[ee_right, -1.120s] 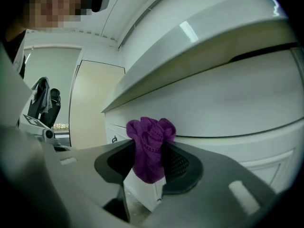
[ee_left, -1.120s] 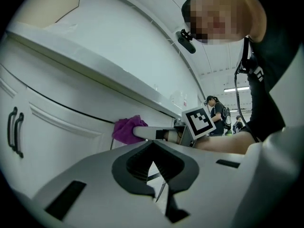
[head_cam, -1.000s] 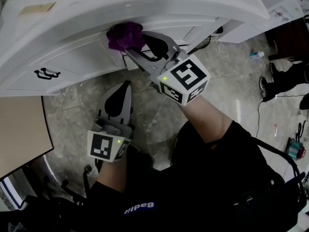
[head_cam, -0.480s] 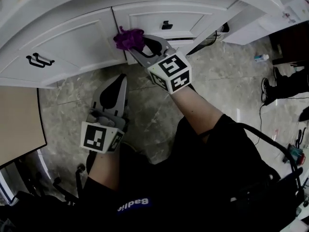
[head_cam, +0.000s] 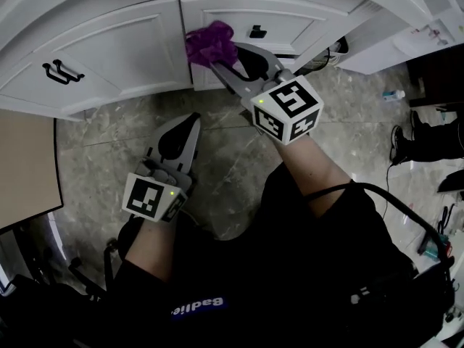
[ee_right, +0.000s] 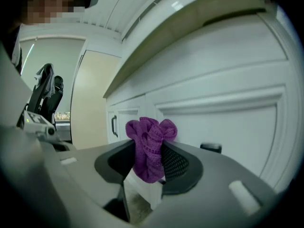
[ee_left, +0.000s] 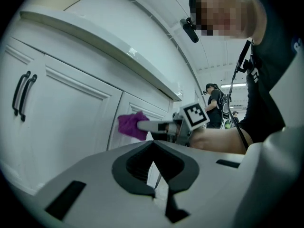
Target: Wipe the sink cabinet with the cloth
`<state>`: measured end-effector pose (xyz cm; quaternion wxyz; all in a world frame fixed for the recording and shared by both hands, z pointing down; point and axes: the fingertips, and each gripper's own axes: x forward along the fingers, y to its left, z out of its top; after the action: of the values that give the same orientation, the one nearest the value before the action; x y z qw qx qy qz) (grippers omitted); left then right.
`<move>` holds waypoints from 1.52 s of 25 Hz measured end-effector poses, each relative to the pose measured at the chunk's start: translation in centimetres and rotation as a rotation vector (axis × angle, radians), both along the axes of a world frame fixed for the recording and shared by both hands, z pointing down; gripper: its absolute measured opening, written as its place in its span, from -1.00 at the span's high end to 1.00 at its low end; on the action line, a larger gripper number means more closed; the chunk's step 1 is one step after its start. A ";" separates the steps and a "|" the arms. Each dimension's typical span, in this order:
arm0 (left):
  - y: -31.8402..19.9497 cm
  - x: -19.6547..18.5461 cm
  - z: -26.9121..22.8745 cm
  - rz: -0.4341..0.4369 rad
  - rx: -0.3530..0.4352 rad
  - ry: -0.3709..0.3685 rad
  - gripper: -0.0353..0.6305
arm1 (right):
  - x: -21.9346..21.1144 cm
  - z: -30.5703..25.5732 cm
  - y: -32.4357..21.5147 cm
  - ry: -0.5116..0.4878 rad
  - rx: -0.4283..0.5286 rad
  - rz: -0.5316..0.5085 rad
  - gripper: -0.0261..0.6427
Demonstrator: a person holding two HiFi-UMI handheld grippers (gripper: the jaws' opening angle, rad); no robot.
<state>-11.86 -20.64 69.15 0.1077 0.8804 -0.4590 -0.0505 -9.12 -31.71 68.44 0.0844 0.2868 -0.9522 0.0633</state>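
Observation:
A bunched purple cloth (head_cam: 209, 43) is pinched in my right gripper (head_cam: 223, 65), which presses it against the white sink cabinet (head_cam: 116, 56) at the left edge of the drawer front, near the seam with the door. The same cloth (ee_right: 150, 146) stands up between the jaws in the right gripper view, and the cloth (ee_left: 132, 126) shows ahead in the left gripper view. My left gripper (head_cam: 190, 126) hangs lower, over the floor and apart from the cabinet, its jaws shut on nothing.
The cabinet door carries a black double handle (head_cam: 58, 72); the drawer has a small black knob (head_cam: 257, 32). The grey marble floor (head_cam: 217, 165) lies below. A beige panel (head_cam: 25, 172) stands at the left. Cables and clutter (head_cam: 428, 223) lie at the right.
My right gripper carried the cloth down from under the countertop lip onto the cabinet front, then slightly right toward the drawer. The left gripper stayed low and shut.

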 end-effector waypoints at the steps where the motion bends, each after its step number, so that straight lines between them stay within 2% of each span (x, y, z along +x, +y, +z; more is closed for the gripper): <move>1: -0.1 0.0 0.2 0.003 -0.004 -0.006 0.89 | 0.4 -2.3 -0.1 -0.028 0.023 -0.001 0.47; 5: -0.3 0.0 0.1 0.013 0.007 -0.008 0.89 | 1.7 -9.7 -1.2 -0.128 0.084 0.003 0.47; 8: -0.3 0.4 -0.1 0.037 0.024 0.000 0.89 | 1.6 -10.6 -1.9 -0.145 0.114 0.005 0.47; 10: -0.2 0.5 -0.2 0.042 0.030 0.000 0.89 | 1.4 -8.7 -1.9 -0.136 0.090 0.015 0.47; 16: -0.1 0.4 0.5 0.043 0.020 0.001 0.89 | 2.9 2.4 -3.3 -0.064 -0.127 0.119 0.47; 20: -0.4 0.6 1.2 0.050 0.012 0.001 0.89 | 3.7 7.0 -3.3 0.001 -0.151 0.138 0.47; 27: -0.9 1.4 1.5 0.072 0.020 0.002 0.89 | 3.3 10.7 -1.5 0.093 -0.220 0.099 0.47; 29: -1.0 1.5 1.5 0.080 0.024 0.001 0.89 | 2.9 8.3 -0.6 0.073 -0.186 0.057 0.47; 33: -1.1 1.5 1.7 0.086 0.018 -0.001 0.89 | 3.2 -1.8 0.2 -0.058 -0.055 0.004 0.47; 36: -1.2 1.7 1.7 0.093 0.021 -0.004 0.89 | 5.0 -8.1 -0.9 -0.181 -0.014 0.035 0.47; 38: -1.3 1.8 1.7 0.098 0.023 -0.006 0.89 | 6.3 -10.0 -2.1 -0.232 -0.012 0.071 0.47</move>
<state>-10.04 -21.93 70.81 0.0984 0.9031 -0.4152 -0.0480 -2.87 -33.84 58.49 -0.0267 0.3106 -0.9444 0.1045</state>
